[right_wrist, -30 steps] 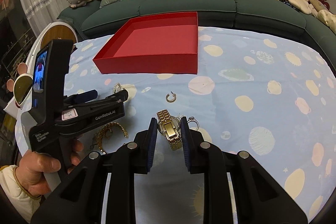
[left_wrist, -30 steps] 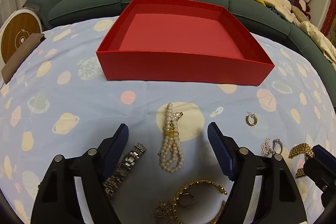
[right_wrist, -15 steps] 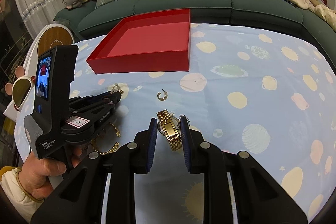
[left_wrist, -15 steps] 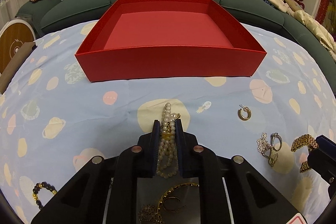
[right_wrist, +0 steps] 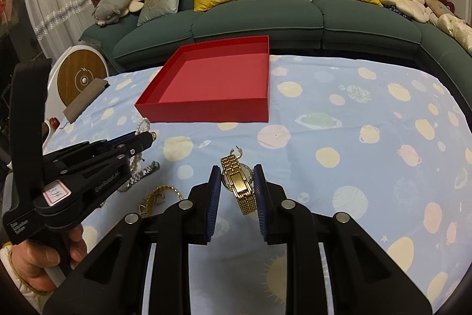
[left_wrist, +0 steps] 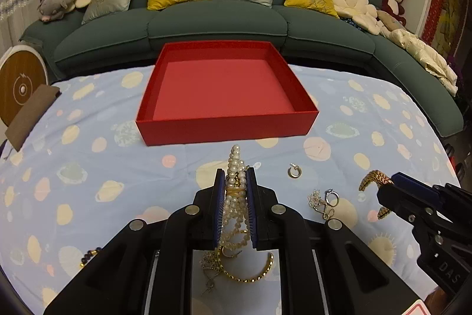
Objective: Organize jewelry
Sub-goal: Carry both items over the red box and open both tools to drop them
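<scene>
My left gripper [left_wrist: 235, 174] is shut on a white pearl bracelet [left_wrist: 235, 167] and holds it above the tablecloth, in front of the empty red box [left_wrist: 227, 124]. My right gripper [right_wrist: 237, 171] is shut on a gold watch [right_wrist: 239, 185], lifted off the cloth; it also shows in the left wrist view [left_wrist: 376, 177]. The red box shows in the right wrist view [right_wrist: 206, 108] ahead and to the left. The left gripper [right_wrist: 147, 138] with the pearls [right_wrist: 143, 124] shows at the left of that view.
On the blue planet-print cloth lie a gold bangle [left_wrist: 247, 270], a hoop earring [left_wrist: 294, 170], a ring with a silver chain [left_wrist: 324, 201] and a silver watch [right_wrist: 141, 176]. A green sofa [left_wrist: 218, 22] stands behind the table. A brown pouch [left_wrist: 29, 114] lies far left.
My left gripper closed on the pearl bracelet and lifted it off the cloth. My right gripper, still shut on the gold watch, has risen with it.
</scene>
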The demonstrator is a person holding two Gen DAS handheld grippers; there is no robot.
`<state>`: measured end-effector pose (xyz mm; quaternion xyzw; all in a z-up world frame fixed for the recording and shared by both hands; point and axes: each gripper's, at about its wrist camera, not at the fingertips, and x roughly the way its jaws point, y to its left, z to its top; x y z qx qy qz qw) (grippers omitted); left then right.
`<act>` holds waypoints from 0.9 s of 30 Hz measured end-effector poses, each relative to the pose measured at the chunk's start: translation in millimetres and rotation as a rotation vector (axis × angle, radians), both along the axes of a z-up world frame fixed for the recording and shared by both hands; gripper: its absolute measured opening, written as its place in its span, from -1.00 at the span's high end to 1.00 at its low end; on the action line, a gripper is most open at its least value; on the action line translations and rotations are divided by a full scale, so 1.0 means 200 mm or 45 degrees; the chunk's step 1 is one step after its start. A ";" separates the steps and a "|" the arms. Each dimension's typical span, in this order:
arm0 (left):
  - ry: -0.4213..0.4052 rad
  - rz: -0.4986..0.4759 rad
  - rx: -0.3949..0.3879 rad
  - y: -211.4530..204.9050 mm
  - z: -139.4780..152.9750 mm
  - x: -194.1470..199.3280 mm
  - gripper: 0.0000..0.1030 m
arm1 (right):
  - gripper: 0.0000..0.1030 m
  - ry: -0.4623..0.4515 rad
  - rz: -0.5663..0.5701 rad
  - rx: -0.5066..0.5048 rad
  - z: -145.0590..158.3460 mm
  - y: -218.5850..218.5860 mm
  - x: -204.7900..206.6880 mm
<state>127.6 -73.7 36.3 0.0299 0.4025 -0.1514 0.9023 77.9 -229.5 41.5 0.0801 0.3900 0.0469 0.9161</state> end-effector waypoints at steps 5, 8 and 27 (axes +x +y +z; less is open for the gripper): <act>-0.085 -0.043 -0.015 0.05 0.27 0.04 0.78 | 0.58 -0.105 -0.003 0.020 0.23 0.02 0.12; -0.145 -0.051 -0.005 0.07 0.40 0.15 0.77 | 0.58 -0.156 -0.008 0.024 0.35 0.01 0.28; -0.046 0.084 0.049 -0.02 0.10 1.29 0.77 | 0.58 0.010 -0.055 0.060 -0.02 0.00 1.43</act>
